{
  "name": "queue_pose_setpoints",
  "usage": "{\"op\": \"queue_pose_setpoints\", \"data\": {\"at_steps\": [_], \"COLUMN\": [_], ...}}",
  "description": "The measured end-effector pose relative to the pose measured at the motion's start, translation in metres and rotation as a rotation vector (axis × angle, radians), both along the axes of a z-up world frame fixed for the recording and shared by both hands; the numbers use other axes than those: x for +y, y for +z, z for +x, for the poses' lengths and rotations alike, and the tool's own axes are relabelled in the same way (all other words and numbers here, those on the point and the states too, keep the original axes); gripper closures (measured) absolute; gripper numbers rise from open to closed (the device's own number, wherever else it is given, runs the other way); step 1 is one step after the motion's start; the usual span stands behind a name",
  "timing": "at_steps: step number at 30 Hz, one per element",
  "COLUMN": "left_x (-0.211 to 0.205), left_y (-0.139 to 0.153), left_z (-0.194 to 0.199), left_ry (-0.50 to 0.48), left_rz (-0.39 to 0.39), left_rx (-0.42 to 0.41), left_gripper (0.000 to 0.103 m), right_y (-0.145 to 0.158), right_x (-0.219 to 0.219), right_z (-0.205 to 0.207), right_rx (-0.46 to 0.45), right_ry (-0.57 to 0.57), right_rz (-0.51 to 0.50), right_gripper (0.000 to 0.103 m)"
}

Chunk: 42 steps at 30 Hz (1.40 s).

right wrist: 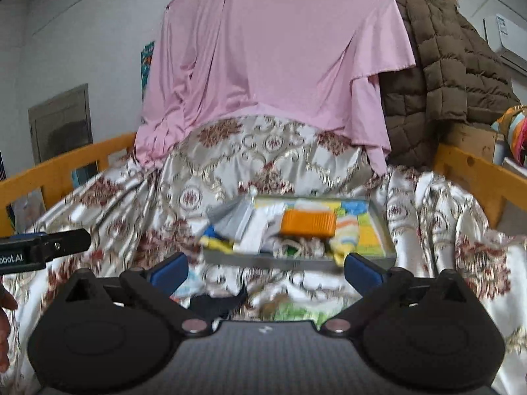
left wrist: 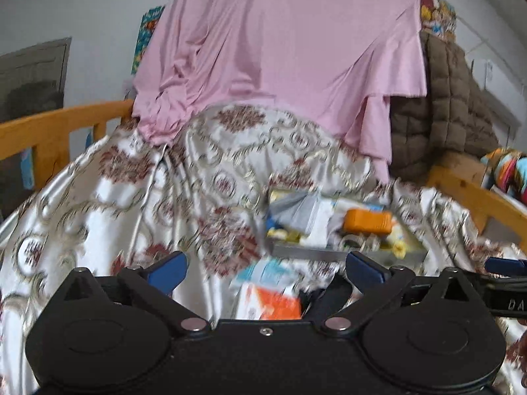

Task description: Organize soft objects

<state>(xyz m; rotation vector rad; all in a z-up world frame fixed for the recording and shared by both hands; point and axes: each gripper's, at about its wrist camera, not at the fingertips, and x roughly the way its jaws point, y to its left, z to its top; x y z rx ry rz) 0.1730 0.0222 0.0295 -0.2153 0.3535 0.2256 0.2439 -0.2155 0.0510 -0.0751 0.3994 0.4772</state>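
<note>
Jaws of the right gripper (right wrist: 265, 268) stand wide and empty, as do those of the left gripper (left wrist: 266, 268). Straight ahead of the right one, near, lies the grey tray (right wrist: 296, 263) of soft cloths (right wrist: 365, 230) on the patterned bedspread (right wrist: 108, 217), long side across; the right hand looks nearer, the tray lying off to the left gripper's right

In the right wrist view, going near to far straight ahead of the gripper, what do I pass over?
Right gripper, open and empty → grey tray of soft items → patterned satin cover → pink sheet draped behind.
</note>
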Motion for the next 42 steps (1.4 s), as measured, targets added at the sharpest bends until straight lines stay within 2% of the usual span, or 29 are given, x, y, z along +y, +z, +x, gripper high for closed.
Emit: {"op": "queue_pose_setpoints", "data": {"at_steps": [5, 8, 17, 42], "left_x": [0.014, 0.018, 0.017, 0.024], "left_y": [-0.021, -0.025, -0.041, -0.05], "left_z": [-0.002, -0.001, -0.002, 0.002], "left_ry": [0.007, 0.01, 0.003, 0.019], "left_rz": [-0.031, -0.047, -0.027, -0.018], "left_rx": [0.083, 0.101, 0.166, 0.189], "left_gripper": [0.001, 0.001, 0.001, 0.001], "right_y": [-0.027, -0.04, -0.064, -0.074], "right_x": [0.006, 0.009, 0.021, 0.046], "right_z": [-0.014, -0.02, -0.032, -0.021], "right_rx": [0.088, 0.12, 0.195, 0.237], "right_ry": [-0.004, 0.002, 0.037, 0.091], "right_rz": [-0.067, -0.106, -0.142, -0.15], "right_gripper": [0.0, 0.0, 0.0, 0.0]}}
